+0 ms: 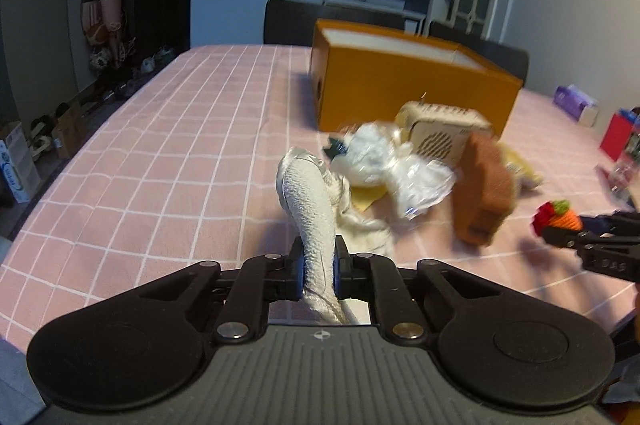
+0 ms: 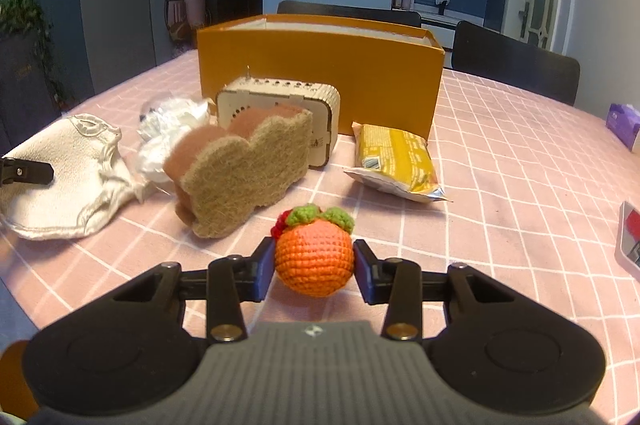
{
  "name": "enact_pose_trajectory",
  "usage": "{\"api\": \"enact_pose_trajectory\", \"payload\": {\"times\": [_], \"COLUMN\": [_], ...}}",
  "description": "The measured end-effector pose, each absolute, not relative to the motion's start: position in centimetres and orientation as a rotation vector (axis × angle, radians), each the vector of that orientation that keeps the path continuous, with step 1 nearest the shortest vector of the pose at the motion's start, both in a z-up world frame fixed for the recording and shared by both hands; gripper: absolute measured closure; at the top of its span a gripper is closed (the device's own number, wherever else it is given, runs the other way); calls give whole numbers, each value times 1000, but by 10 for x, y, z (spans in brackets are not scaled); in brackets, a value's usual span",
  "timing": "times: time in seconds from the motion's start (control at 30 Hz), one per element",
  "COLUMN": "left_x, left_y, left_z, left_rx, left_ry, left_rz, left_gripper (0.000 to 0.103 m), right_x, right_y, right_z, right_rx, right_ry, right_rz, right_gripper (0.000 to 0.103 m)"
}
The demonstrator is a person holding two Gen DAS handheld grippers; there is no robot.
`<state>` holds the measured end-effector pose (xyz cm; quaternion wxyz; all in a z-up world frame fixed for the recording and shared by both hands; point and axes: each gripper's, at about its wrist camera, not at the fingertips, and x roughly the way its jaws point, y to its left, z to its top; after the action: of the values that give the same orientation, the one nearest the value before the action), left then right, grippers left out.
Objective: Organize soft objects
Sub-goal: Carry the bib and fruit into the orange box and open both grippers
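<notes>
My left gripper [image 1: 319, 267] is shut on a cream-white cloth pouch [image 1: 310, 201] and holds it above the pink checked tablecloth [image 1: 160, 153]; the pouch also shows at the left of the right wrist view [image 2: 68, 181]. My right gripper [image 2: 315, 267] is shut on an orange crocheted ball [image 2: 314, 259] with green leaves, also seen at the right edge of the left wrist view [image 1: 558, 217]. A brown cloud-shaped sponge [image 2: 244, 177] stands on edge just ahead. An open orange box [image 2: 320, 73] stands behind.
A crumpled white plastic wrap [image 2: 168, 133], a pale wooden speaker box [image 2: 288, 109] and a yellow snack packet [image 2: 396, 161] lie in front of the box. A purple tissue pack [image 2: 624, 123] sits at the far right. Dark chairs [image 2: 516, 65] stand behind the table.
</notes>
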<state>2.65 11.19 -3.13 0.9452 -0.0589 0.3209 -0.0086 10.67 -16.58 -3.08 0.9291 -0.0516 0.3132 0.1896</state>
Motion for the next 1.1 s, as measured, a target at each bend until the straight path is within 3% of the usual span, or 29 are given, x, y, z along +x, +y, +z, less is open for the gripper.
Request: {"api": "enact_pose_trajectory", "payload": {"times": [0.6, 0.87, 1.1], "left_x": [18, 51, 111], "left_y": [86, 70, 55], "left_z": [39, 80, 103], "left_rx": [-96, -33, -5], "left_ry": [448, 303, 284], "left_rz": [-227, -267, -301], "left_gripper": [90, 90, 90], "right_x": [93, 127, 189], "right_y": [-179, -180, -174], "right_z": [52, 103, 129], "right_rx": [-20, 25, 154], "right_ry": [596, 460, 429], "right_rz": [421, 402, 458], "right_gripper": [62, 62, 62]}}
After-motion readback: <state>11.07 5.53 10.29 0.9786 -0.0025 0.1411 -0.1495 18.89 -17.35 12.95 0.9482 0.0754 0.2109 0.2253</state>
